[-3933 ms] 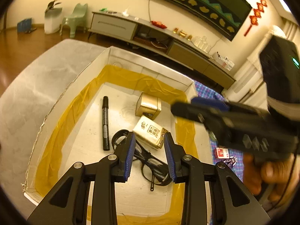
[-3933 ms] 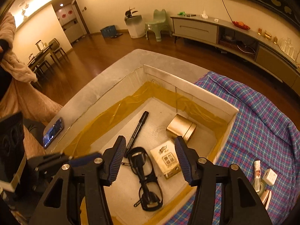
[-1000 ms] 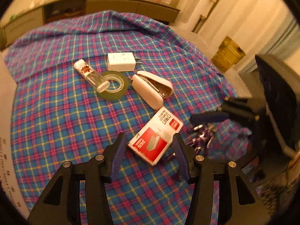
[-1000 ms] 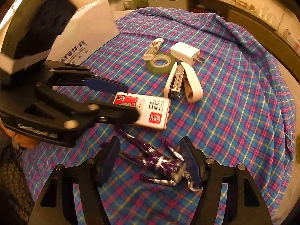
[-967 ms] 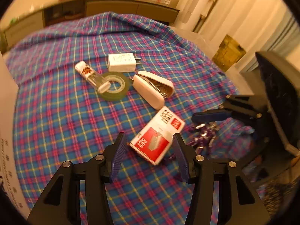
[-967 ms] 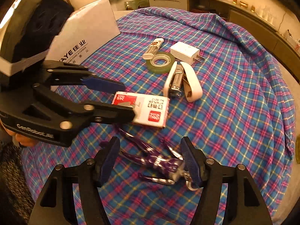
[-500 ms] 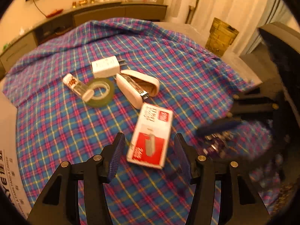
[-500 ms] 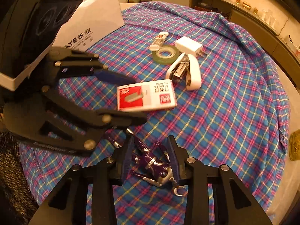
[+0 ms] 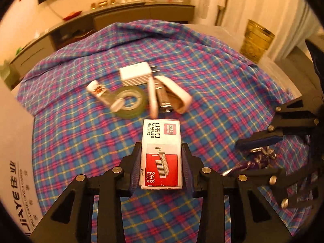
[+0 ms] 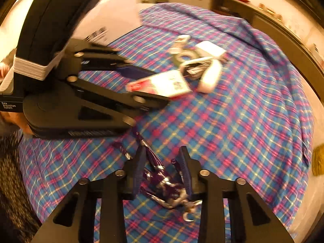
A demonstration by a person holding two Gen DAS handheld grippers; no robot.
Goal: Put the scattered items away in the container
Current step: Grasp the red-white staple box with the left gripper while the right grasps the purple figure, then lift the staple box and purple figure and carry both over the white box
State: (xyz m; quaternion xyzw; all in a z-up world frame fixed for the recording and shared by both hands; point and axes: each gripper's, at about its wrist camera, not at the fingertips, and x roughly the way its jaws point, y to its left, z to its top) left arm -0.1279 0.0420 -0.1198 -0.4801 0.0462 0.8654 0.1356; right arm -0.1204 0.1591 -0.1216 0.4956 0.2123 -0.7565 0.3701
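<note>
Surface: a table draped in a blue, pink and yellow plaid cloth, rumpled toward its far edge.
Left hand-held gripper: points steeply down over the near middle of the table. Its jaws are closing, with a staple box between them and a pad against each long side.
Staple box: red and white, printed "STAPLES No.0012" and "24/6". It sits lengthwise in the left jaws, and its far end sticks out beyond the fingertips.
Right hand-held gripper: also points steeply down, toward the near right part of the table. Its jaws are closing, with a toy figure between them and the pads tight on its body.
Toy figure: purple and silver, with thin limbs splayed out past both pads. I cannot tell whether it touches the cloth.
Stapler: white, lying open in a V shape just beyond the staple box, near the middle of the table.
Tape roll: greenish and clear, flat on the cloth just left of the stapler.
Small tube: clear with a white cap, lying across the tape roll's left rim.
Charger plug: a white block with metal prongs, just beyond the tape roll and stapler.
Container: a white cardboard box with printed lettering on its outer wall, at the left edge of the table.
Focus: the right wrist view is blurred.
</note>
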